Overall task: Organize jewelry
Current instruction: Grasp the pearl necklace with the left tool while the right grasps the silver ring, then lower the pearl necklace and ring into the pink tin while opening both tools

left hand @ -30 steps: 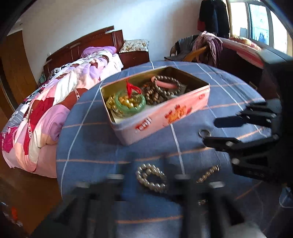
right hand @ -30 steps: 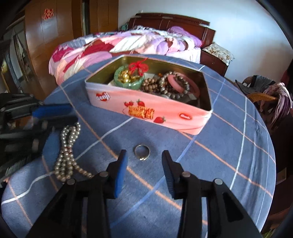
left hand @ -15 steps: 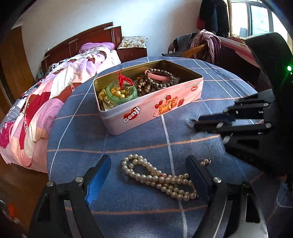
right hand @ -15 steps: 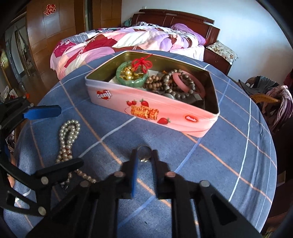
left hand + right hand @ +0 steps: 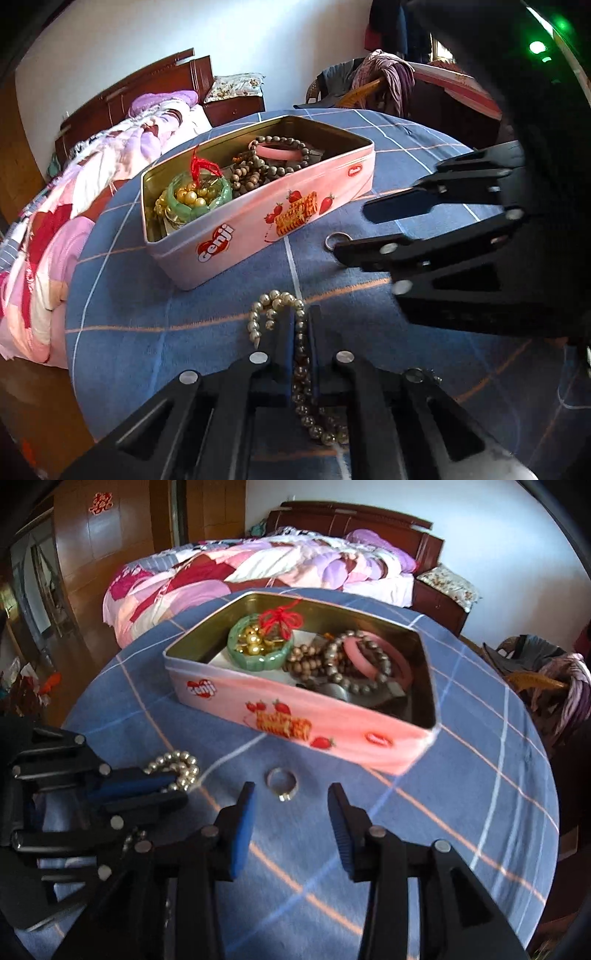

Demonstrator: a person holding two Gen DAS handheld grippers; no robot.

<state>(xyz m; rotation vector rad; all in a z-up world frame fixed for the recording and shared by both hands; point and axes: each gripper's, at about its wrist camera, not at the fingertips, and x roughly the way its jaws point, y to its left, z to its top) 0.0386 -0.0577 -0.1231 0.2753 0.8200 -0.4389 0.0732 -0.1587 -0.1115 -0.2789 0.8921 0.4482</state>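
Note:
A pink tin (image 5: 280, 218) (image 5: 295, 716) stands open on the blue checked tablecloth (image 5: 147, 325), holding a green bangle, gold beads, brown bead bracelets and a pink bangle. My left gripper (image 5: 300, 325) is shut on the pearl necklace (image 5: 273, 302), which lies on the cloth in front of the tin; the necklace also shows in the right wrist view (image 5: 177, 766). My right gripper (image 5: 291, 808) is open just behind a silver ring (image 5: 282, 781) on the cloth, not touching it. The ring also shows in the left wrist view (image 5: 334, 240).
The round table's edge (image 5: 546, 812) is close on the right. A bed with a patchwork quilt (image 5: 240, 568) lies beyond the table. A chair draped with clothes (image 5: 380, 81) stands at the back right. Wooden wardrobes (image 5: 110, 554) line the left wall.
My left gripper has closed on the pearl necklace. My right gripper, nearly shut around the ring half a second ago, has opened and the ring lies on the cloth.

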